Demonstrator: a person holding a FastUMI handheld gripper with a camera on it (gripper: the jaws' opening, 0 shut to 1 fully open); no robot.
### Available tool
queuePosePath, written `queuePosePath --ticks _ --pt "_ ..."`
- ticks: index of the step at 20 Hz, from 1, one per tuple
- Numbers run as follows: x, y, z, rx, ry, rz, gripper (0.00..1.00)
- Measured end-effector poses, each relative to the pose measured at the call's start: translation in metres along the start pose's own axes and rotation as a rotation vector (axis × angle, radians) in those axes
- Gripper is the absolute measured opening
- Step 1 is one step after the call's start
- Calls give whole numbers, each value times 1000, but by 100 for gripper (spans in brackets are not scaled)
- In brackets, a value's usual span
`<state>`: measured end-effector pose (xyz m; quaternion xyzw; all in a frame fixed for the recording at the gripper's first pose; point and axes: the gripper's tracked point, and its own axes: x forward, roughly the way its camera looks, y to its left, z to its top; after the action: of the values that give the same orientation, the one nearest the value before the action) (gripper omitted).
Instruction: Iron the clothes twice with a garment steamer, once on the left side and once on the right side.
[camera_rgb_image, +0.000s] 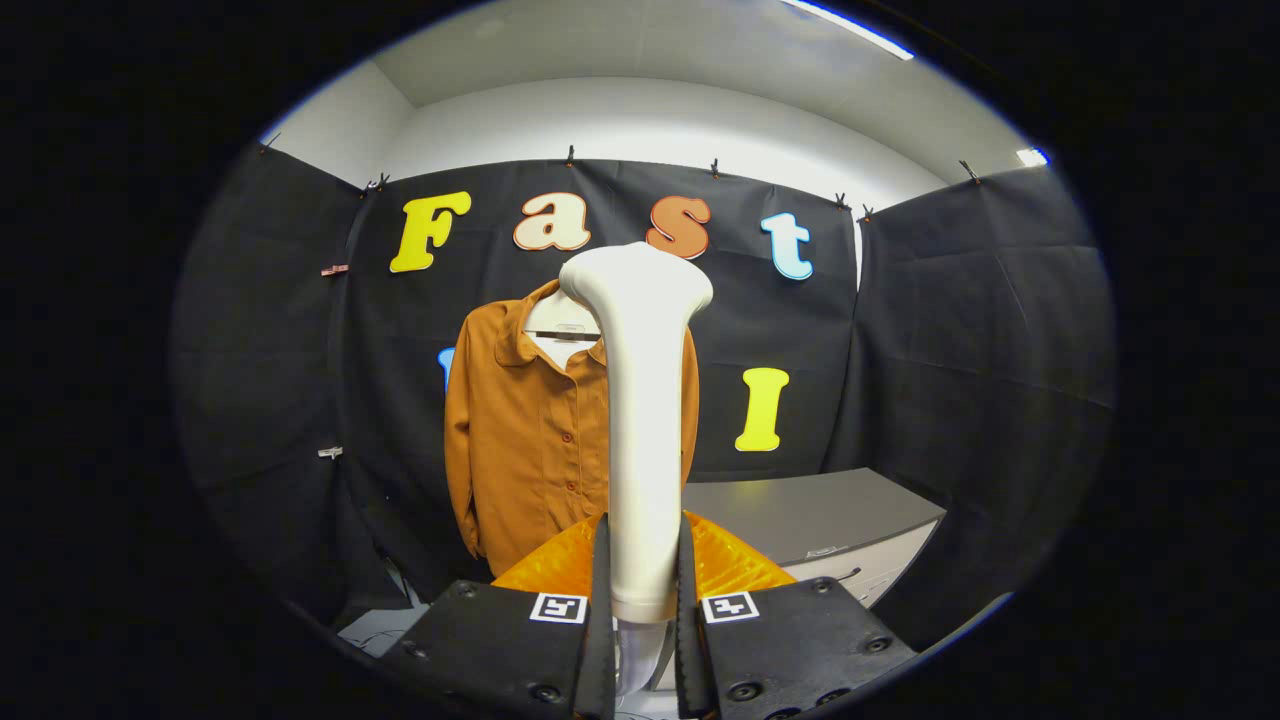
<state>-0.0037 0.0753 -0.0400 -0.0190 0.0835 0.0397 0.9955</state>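
A white garment steamer (642, 400) stands upright between my fingers, its handle clamped on both sides and its flared head raised toward the booth wall. My gripper (641, 560) is shut on that handle. Beyond it hangs a rust-brown buttoned shirt (530, 440) on a hanger (562, 330), facing me. The steamer covers the shirt's right half, and its head is level with the collar. The steamer is some way short of the shirt, not touching it.
A grey cabinet (810, 515) with drawers stands to the right of the shirt, behind the steamer. Black cloth walls close the booth on the left, back and right. A patch of floor with cables (385, 625) lies below the shirt.
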Motion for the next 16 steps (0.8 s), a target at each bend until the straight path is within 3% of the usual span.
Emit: queuePosePath --ticks 16 --pt "-14 0 19 16 -34 -5 27"
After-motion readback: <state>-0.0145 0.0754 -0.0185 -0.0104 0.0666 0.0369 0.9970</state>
